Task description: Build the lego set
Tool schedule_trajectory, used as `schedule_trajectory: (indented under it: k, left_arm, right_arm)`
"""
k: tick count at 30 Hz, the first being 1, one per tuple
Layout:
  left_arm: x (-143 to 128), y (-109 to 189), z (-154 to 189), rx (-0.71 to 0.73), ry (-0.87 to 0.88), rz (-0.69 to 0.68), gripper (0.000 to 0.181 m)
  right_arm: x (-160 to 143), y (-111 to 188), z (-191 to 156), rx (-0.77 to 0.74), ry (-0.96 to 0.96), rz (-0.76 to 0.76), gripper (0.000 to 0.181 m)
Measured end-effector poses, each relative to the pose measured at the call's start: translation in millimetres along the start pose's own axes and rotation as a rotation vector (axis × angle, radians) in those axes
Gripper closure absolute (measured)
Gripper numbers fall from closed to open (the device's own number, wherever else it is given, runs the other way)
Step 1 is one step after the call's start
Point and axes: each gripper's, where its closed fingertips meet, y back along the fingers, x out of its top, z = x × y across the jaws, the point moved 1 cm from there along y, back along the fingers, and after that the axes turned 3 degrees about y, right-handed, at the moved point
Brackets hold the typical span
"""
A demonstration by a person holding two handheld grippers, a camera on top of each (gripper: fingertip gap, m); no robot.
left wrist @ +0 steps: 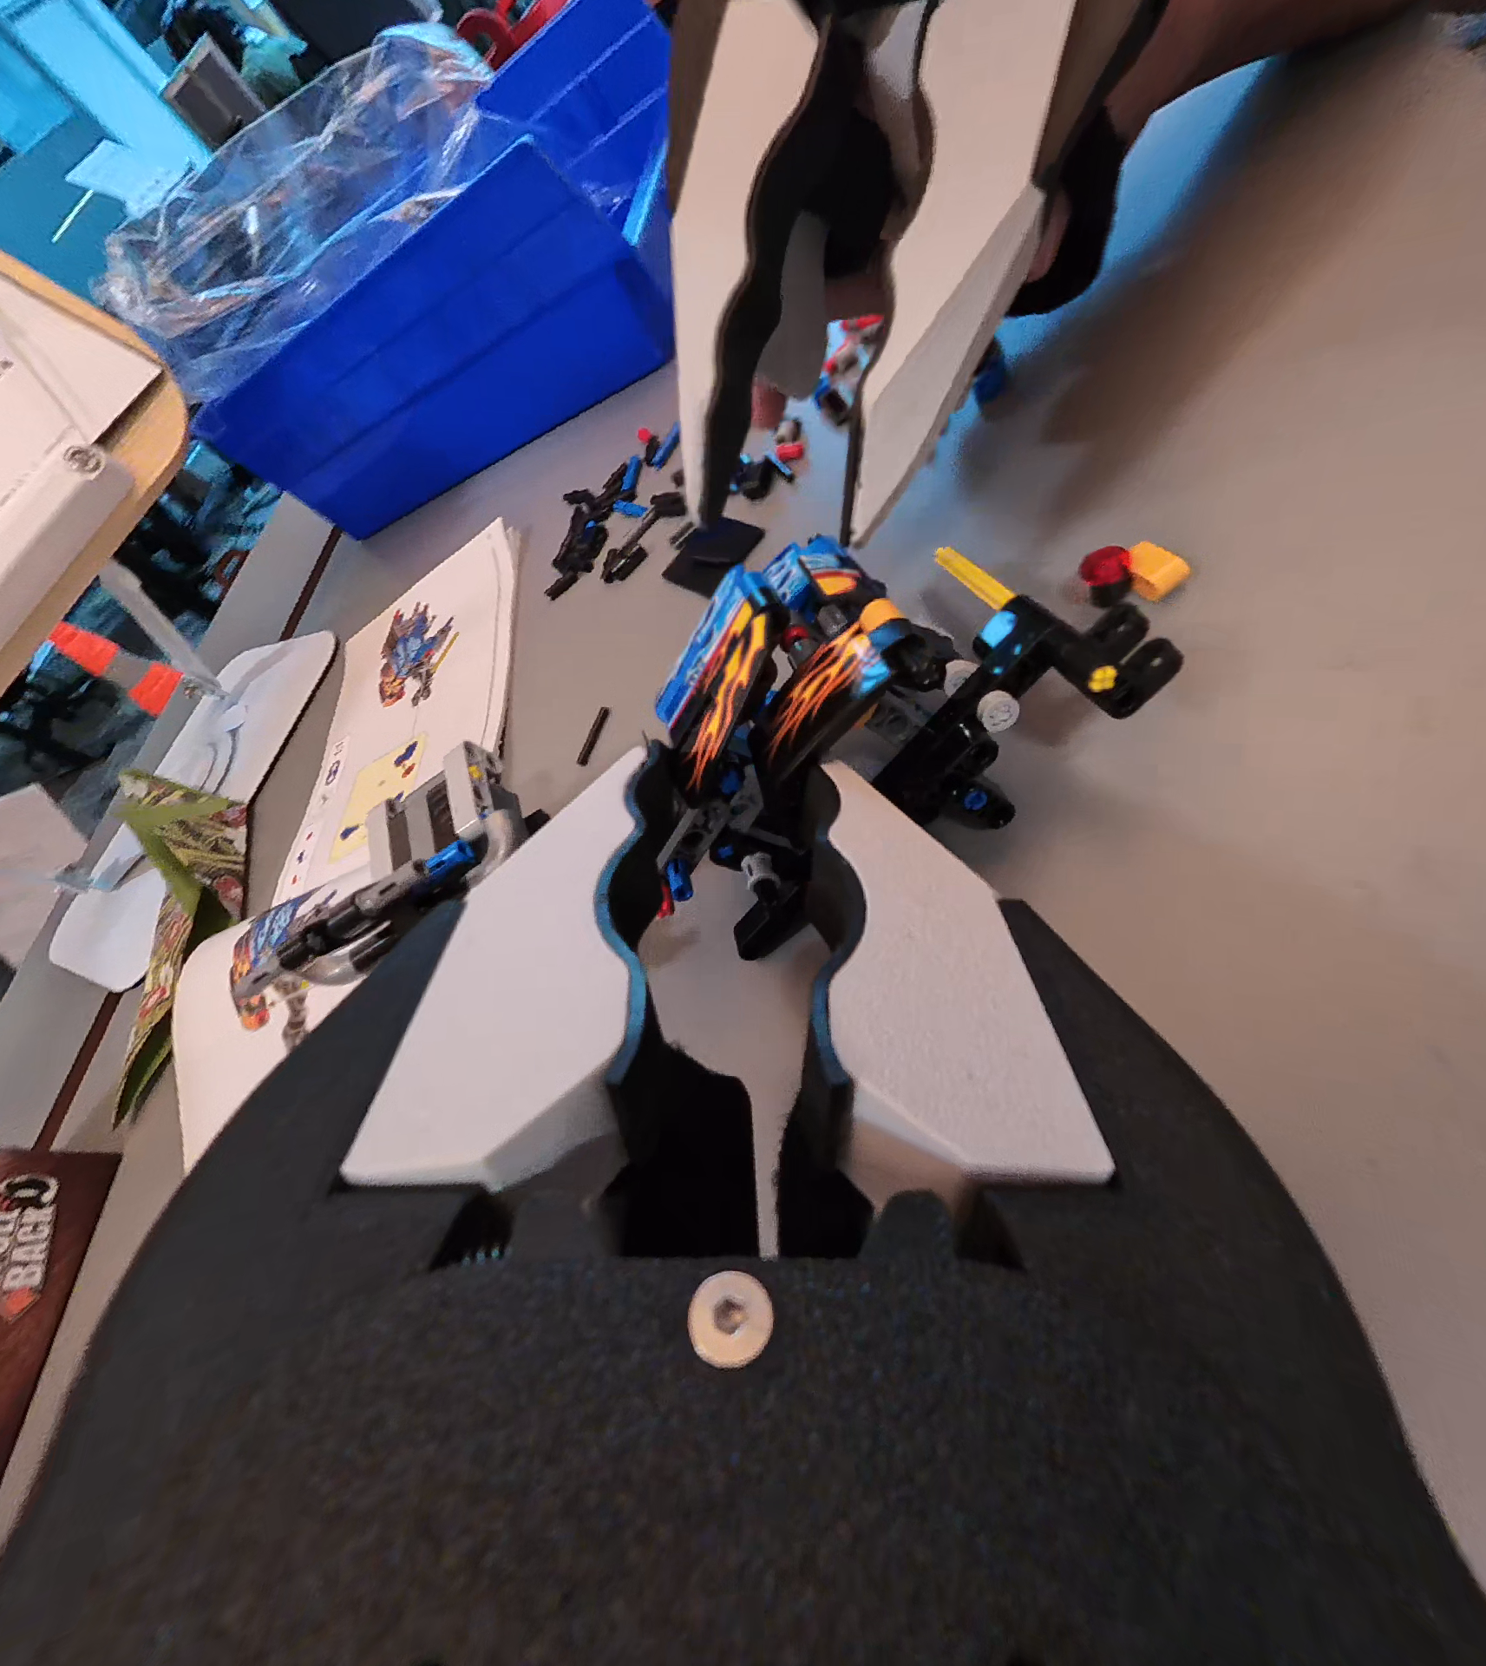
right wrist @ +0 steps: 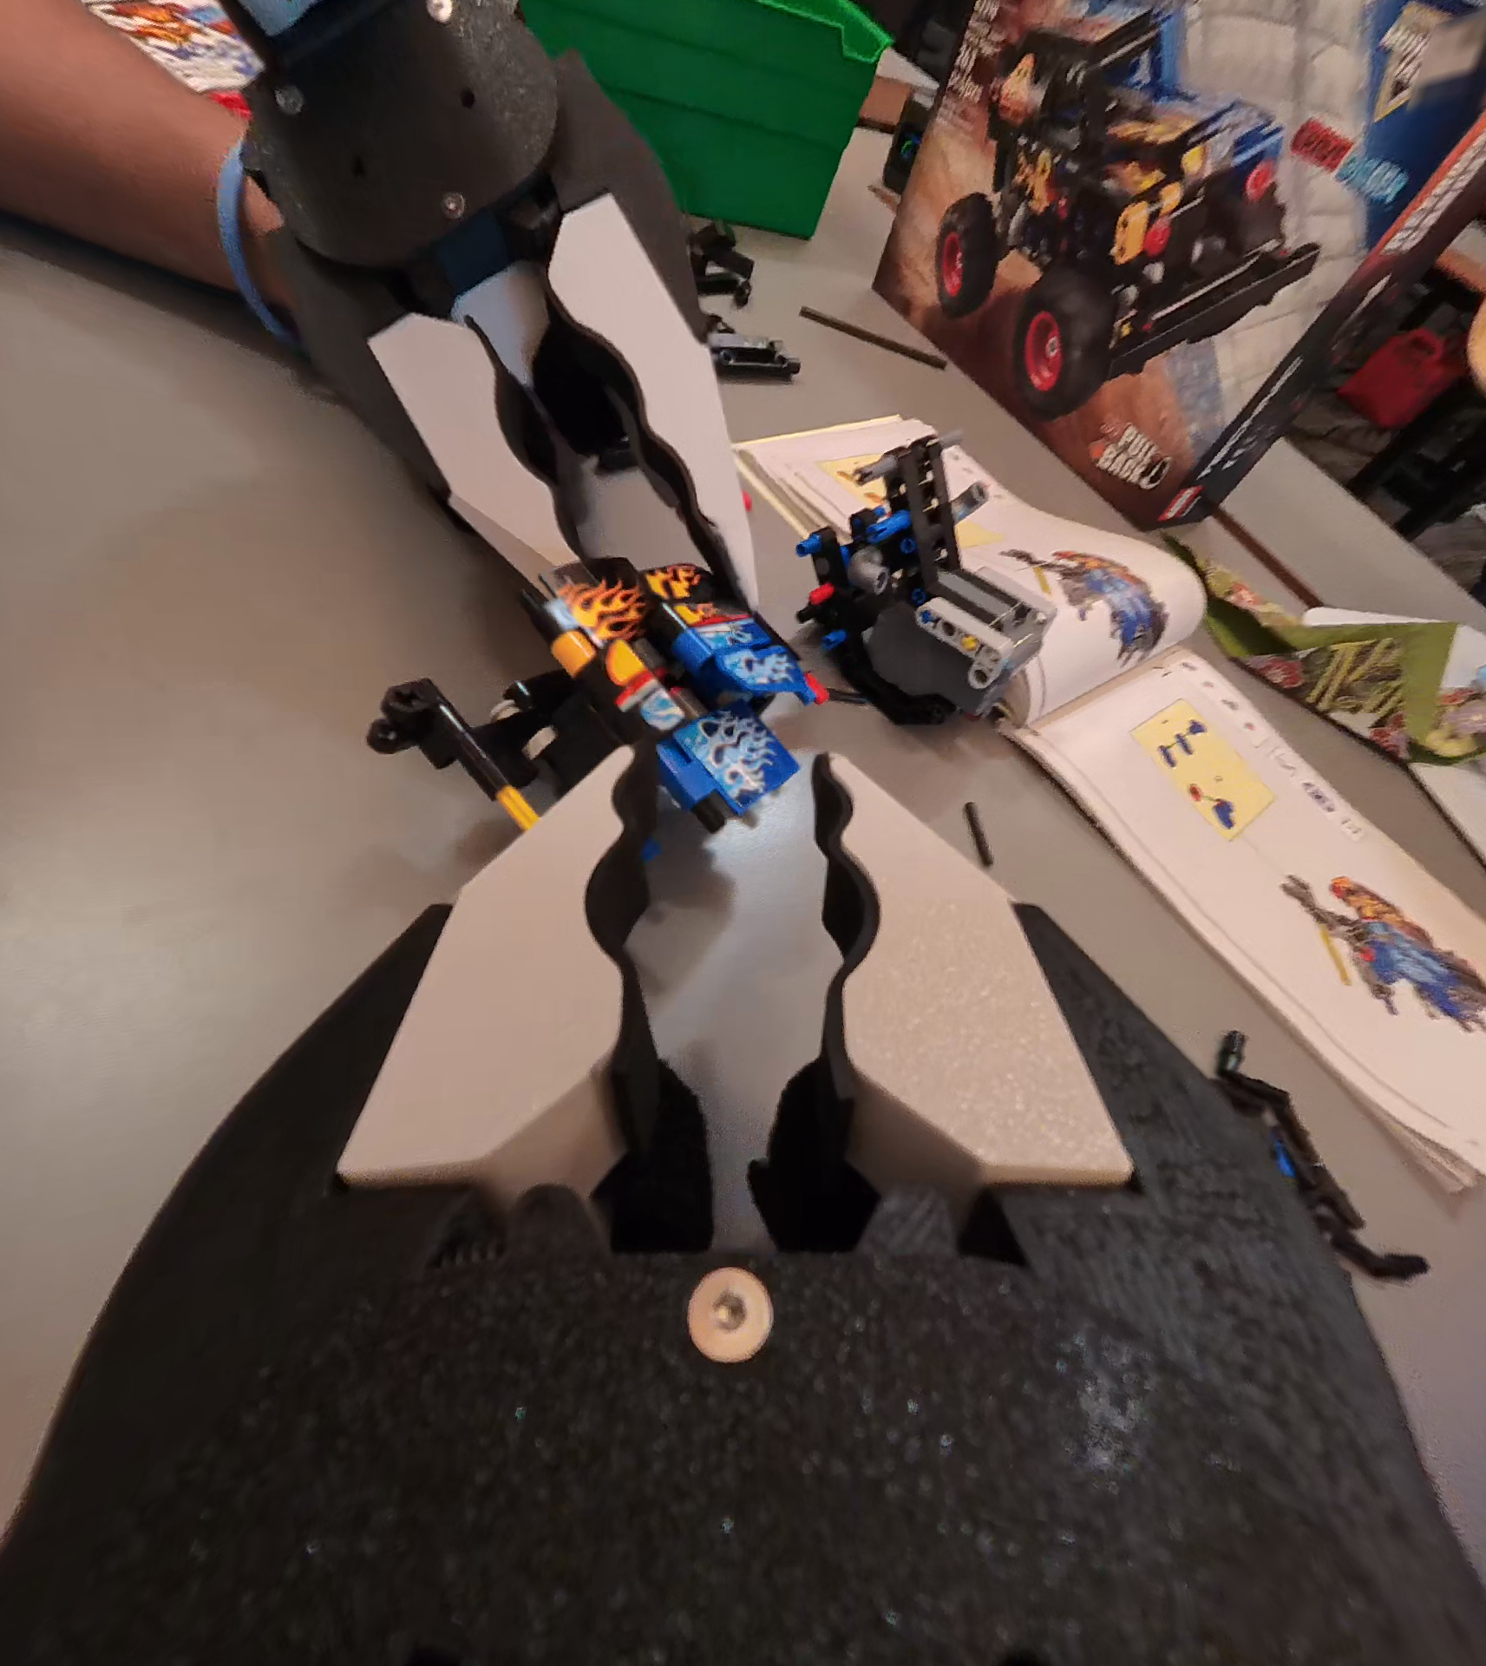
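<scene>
A half-built lego assembly (left wrist: 748,694) with orange-flame and blue-flame panels lies on the grey table, a black beam frame and a yellow axle (left wrist: 973,577) at its side. My left gripper (left wrist: 739,775) has its jaws closed against the flame-panel end. The right wrist view shows the same grip from the far side (right wrist: 640,568). My right gripper (right wrist: 730,766) is open, its tips on either side of the blue-flame end (right wrist: 721,757) without pinching it. In the left wrist view it (left wrist: 784,532) comes down from above.
A second grey and black sub-assembly (right wrist: 928,613) stands on the open instruction booklet (right wrist: 1262,901). Loose pins (left wrist: 622,523) lie near a blue bin (left wrist: 451,315). Red and orange pieces (left wrist: 1135,568) lie on the table. The set's box (right wrist: 1126,225) and a green bin (right wrist: 721,90) stand behind.
</scene>
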Motion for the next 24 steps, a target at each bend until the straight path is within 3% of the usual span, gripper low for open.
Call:
schedule_trajectory:
  k: [1, 9, 14, 24]
  left_arm:
    - [0.1, 1.3, 1.9, -0.019, -0.009, 0.013, 0.155]
    - [-2.0, 5.0, 1.0, -0.029, -0.035, 0.02, 0.155]
    - [-0.2, 3.4, 0.9, -0.013, -0.03, 0.012, 0.157]
    - [3.7, 0.5, 2.4, 0.017, -0.045, -0.019, 0.159]
  right_arm:
    - [-1.3, -1.2, -1.6, 0.017, -0.012, -0.01, 0.145]
    - [4.9, -1.2, -17.7, 0.148, -0.087, 0.022, 0.144]
    - [9.4, -2.6, -15.8, 0.127, -0.063, 0.04, 0.145]
    - [16.8, -14.9, -24.1, -0.088, 0.397, -0.011, 0.144]
